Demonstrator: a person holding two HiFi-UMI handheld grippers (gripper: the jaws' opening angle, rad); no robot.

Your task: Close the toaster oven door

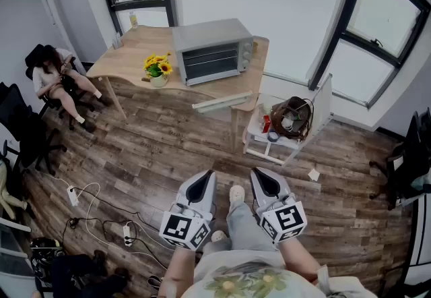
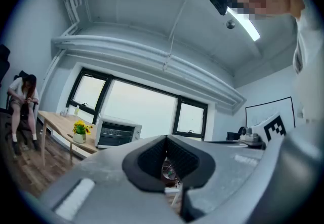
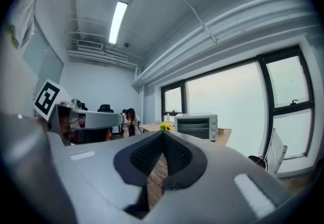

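Observation:
A silver toaster oven (image 1: pixel 212 52) stands on the wooden table (image 1: pixel 135 47) by the window, and its glass door looks upright against its front. It also shows small in the left gripper view as the toaster oven (image 2: pixel 117 133) and in the right gripper view as the toaster oven (image 3: pixel 196 126). My left gripper (image 1: pixel 205 175) and right gripper (image 1: pixel 259 174) hang low near the person's body, several steps away from the table. Both point toward the oven. The left gripper (image 2: pixel 166 138) and the right gripper (image 3: pixel 163 133) are shut with nothing between the jaws.
A pot of yellow flowers (image 1: pixel 157 69) sits left of the oven. A white cart (image 1: pixel 256 138) with a brown bag (image 1: pixel 291 116) stands right of the table. A seated person (image 1: pixel 57 77) is at the left. Cables and power strips (image 1: pixel 101 222) lie on the wood floor.

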